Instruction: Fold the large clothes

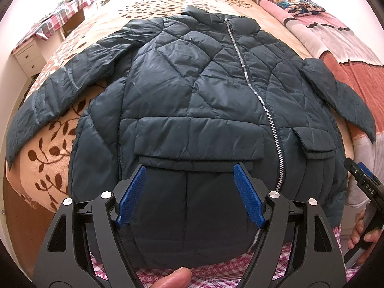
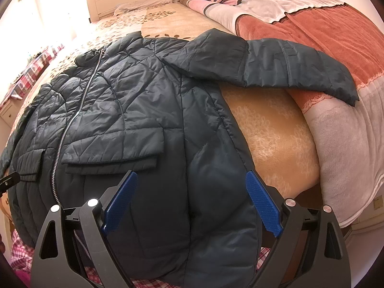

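So the jacket [image 1: 192, 91] lies flat on the bed [image 1: 148, 2], front up, collar at 12 o'clock, hem nearest both tools. Left gripper [image 1: 189, 192] and right gripper [image 2: 192, 204] both hang wide over the hem, nothing pinched. Right sleeve [image 2: 276, 67] sticks out toward 2 o'clock, closer to the right one. Puffy quilted nylon, slippery looking, metal zipper [image 1: 254, 91].

We note the quilted jacket [image 1: 192, 91]: dark, slightly glossy, crinkled synthetic cloth with a shiny metal zipper [image 1: 254, 91]. Bed blanket [image 2: 271, 129]: matt plush. Gripper pads [image 2: 262, 206]: blue, finely ribbed plastic on matt black frames.
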